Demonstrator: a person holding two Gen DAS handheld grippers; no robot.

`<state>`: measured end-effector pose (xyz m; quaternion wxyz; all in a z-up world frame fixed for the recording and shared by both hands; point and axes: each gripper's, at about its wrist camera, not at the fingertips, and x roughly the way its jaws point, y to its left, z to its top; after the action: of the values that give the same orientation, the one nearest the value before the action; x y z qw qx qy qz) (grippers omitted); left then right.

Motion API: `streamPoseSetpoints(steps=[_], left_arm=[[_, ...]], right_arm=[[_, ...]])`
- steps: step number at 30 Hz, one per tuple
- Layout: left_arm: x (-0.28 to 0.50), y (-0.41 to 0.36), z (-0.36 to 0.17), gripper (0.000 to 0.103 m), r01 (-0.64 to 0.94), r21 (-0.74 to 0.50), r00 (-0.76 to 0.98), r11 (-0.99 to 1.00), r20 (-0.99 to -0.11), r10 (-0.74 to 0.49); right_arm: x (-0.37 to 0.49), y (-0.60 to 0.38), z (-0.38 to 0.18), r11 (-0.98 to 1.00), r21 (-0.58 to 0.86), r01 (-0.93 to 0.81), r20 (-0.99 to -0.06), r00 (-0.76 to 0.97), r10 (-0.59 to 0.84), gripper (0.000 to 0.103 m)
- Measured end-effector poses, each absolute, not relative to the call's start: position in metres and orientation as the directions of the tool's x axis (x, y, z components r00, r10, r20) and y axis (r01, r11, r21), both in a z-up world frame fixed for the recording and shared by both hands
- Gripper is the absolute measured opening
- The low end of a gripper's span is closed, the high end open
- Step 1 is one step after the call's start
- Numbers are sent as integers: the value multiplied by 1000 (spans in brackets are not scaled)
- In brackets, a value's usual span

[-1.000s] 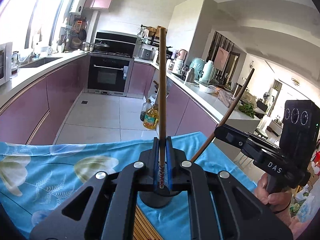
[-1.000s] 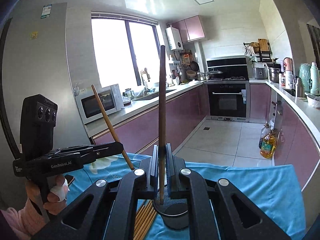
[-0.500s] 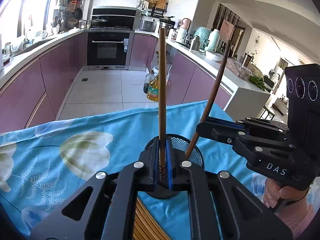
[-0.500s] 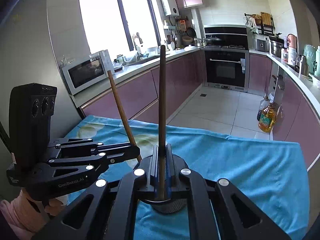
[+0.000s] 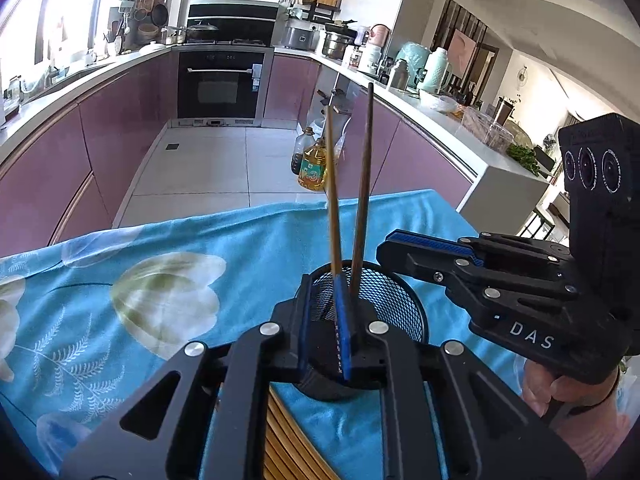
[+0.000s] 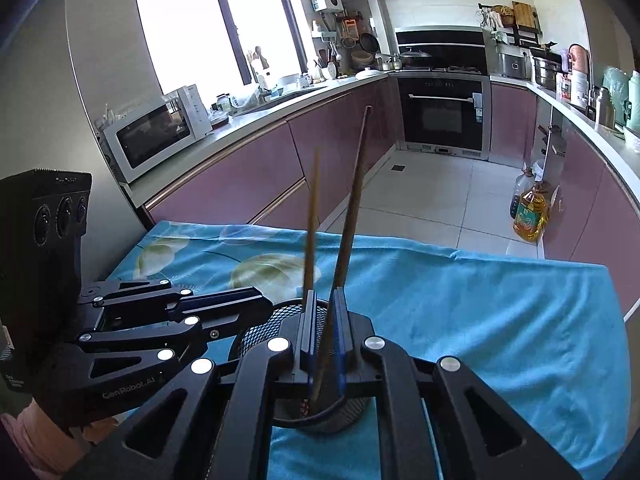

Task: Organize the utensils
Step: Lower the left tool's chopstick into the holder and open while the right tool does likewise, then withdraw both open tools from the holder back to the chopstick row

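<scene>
A black mesh cup [image 5: 394, 300] [image 6: 256, 330] stands on the blue flowered tablecloth [image 5: 160, 280] [image 6: 480, 300]. My left gripper [image 5: 323, 292] [image 6: 258, 300] hangs over the cup with its jaws opening. A light, blurred chopstick [image 5: 332, 200] [image 6: 312, 216] rises between its blue pads, lying against the right pad only. My right gripper [image 6: 323, 300] [image 5: 394, 240] comes in over the cup from the other side, its jaws also opening. A darker chopstick [image 6: 352, 200] [image 5: 362, 200] leans loosely between its pads, lower end in the cup. More chopsticks [image 5: 288, 440] lie on the cloth under my left gripper.
Beyond the table's far edge is tiled floor with oil bottles [image 5: 312, 164] [image 6: 528, 216]. Purple cabinets and worktops run along both sides, with a microwave [image 6: 152, 136] and a built-in oven [image 5: 218, 88]. A person's hand [image 5: 560, 392] holds the right gripper's handle.
Both grippers came down onto the mesh cup and tilted further downward. The two chopsticks, gripped upright before, now lean in parted jaws with their lower ends in the cup.
</scene>
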<state>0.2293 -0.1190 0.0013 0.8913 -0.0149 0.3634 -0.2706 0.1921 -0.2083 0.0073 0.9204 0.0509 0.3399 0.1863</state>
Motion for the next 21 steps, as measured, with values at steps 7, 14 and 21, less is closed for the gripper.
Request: streamPoseSetpoints(steps=[7, 14, 21], left_arm=[[208, -93, 8, 29, 422, -214, 656, 881, -599, -460], [168, -49, 22, 51, 377, -181, 737, 908, -535, -413], [141, -21, -7, 55, 336, -140, 718, 931, -602, -349]], right_arm=[[179, -215, 13, 922, 236, -307, -563, 730, 387, 27], [136, -201, 29, 903, 183, -389, -508, 749, 425, 39], [102, -173, 6, 873, 162, -459, -554, 690, 466, 45]])
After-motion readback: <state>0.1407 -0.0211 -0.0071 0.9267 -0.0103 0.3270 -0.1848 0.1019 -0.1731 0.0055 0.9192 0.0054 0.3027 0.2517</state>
